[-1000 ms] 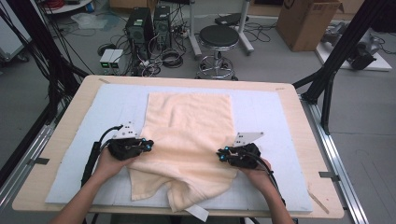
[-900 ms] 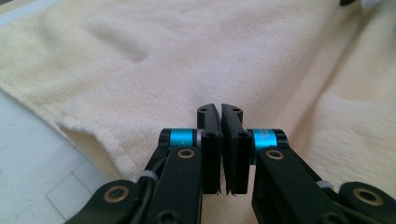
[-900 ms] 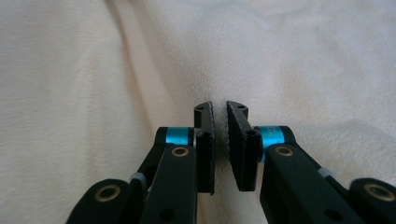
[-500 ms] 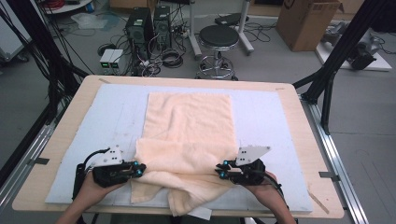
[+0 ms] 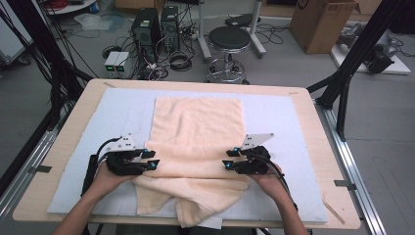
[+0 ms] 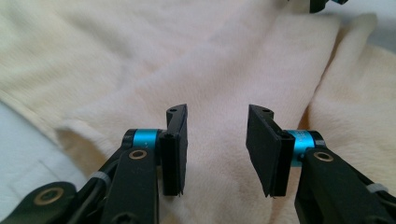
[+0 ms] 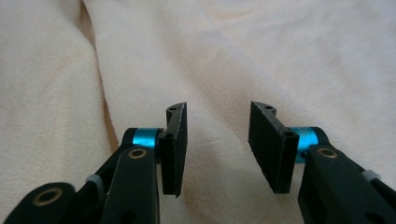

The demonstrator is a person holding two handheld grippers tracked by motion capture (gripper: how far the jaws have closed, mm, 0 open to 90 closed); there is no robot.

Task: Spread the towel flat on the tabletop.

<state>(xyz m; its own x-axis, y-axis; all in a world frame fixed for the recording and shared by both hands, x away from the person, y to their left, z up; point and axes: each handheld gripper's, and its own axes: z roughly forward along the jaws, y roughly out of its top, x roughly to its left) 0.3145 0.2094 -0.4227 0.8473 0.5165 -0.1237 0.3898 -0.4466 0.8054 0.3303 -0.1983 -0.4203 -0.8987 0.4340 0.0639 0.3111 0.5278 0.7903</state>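
Since a second ago, both tools carried toward the near edge and back, near flap of towel [image 5: 195, 147] folded over; left tool [image 5: 150, 160] and right tool [image 5: 228, 159] just opened, jaws spread, nothing between. Cream terry towel, soft and rumpled, on pale mat over wooden desk [image 5: 313, 112], near end overhanging. Risk: loose fold slipping off, pile snagging pads.

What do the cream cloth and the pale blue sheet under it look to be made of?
Cream cloth: seemingly terry or fleece, soft and matte; fuzzy nap and limp folds show in both gripper views. Pale blue sheet: probably felt or foam matting, flat and matte; too distant to be sure.
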